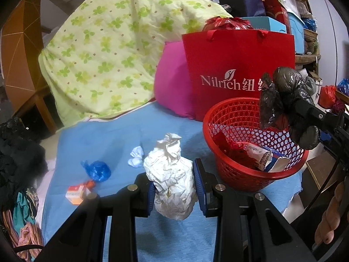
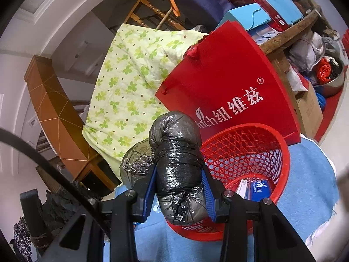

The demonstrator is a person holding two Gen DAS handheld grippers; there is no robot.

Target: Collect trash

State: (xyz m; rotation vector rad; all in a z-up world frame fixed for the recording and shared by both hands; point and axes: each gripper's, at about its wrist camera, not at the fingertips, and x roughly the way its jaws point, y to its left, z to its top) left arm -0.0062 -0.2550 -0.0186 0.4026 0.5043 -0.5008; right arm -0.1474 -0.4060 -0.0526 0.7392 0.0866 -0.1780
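Right claw [image 2: 180,193] clenches a black bag wad [image 2: 177,163], lengthwise along its fingers, beside the red basket [image 2: 281,150].

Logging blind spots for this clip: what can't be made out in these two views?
- Left wrist view: red paper bag lettering, cut off by the black plastic bundle.
- Right wrist view: red basket contents, mostly behind the bundle.
- Left wrist view: small orange carton, print too small.

Crumpled white paper [image 1: 172,179], black bag [image 2: 178,170], red basket [image 1: 237,170]
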